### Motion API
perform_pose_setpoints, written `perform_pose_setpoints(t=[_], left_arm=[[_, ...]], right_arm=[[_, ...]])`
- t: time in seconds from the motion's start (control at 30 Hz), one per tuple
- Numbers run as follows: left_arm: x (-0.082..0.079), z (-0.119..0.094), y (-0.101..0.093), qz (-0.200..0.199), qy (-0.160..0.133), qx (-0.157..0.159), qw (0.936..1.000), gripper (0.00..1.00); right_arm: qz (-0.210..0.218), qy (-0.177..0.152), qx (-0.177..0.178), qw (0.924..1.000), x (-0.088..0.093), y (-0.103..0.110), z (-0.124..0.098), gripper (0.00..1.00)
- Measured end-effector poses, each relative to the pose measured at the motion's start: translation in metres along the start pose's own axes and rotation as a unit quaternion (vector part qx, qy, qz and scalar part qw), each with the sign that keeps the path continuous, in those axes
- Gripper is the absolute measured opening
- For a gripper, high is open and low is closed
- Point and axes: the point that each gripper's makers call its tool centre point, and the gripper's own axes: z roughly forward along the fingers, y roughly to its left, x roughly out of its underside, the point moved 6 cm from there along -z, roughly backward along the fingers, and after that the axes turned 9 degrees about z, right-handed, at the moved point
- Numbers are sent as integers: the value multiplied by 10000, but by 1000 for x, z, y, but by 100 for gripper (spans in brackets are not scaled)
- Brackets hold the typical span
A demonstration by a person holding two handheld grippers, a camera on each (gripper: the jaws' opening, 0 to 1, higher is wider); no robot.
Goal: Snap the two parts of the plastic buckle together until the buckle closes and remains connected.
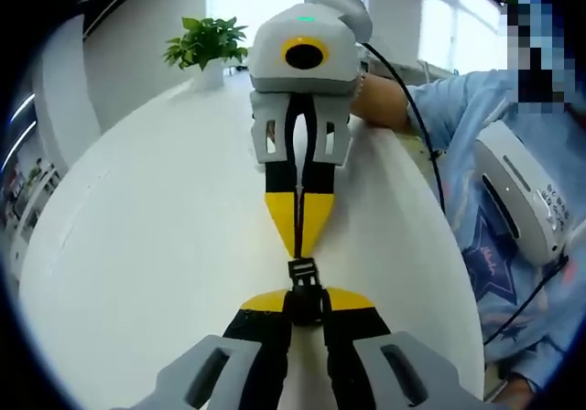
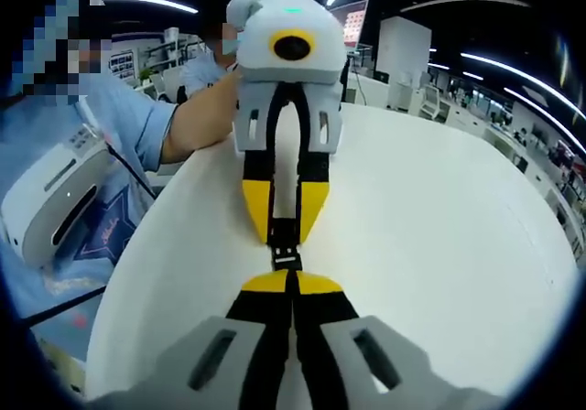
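Note:
A small black plastic buckle (image 1: 303,271) hangs in the air over the white table (image 1: 146,245), stretched between the two yellow-tipped grippers. My left gripper (image 1: 308,298) rises from the bottom of the left gripper view, shut on the near buckle half. My right gripper (image 1: 299,243) comes down from the top, shut on the far half, with a thin dark strap running up between its jaws. In the right gripper view the buckle (image 2: 286,251) sits between my right gripper (image 2: 291,278) and the left gripper (image 2: 284,236). The halves meet end to end; I cannot tell whether they are latched.
A potted green plant (image 1: 207,44) stands at the table's far edge. A person in a light blue sleeve (image 1: 476,108) stands at the table's side, wearing a white device (image 1: 524,190). The table edge (image 2: 110,309) curves close by, with office desks beyond.

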Motion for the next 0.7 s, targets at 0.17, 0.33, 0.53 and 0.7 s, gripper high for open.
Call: perform_pose_setpoints(t=[0.17, 0.33, 0.53, 0.7], left_arm=[[0, 0, -1, 90, 31, -1, 10000, 13], [2, -3, 0, -17, 188, -71, 9998, 15], [-3, -2, -2, -216, 723, 49, 9971, 12], [-9, 0, 1, -373, 1320, 186, 9904, 10]], right_arm=[[-13, 3, 13, 10000, 0, 1, 0, 0], [-1, -2, 19, 10000, 1, 1, 0, 0], [-49, -2, -4, 10000, 1, 2, 0, 0], [-158, -17, -99, 9998, 2, 7, 1, 0]])
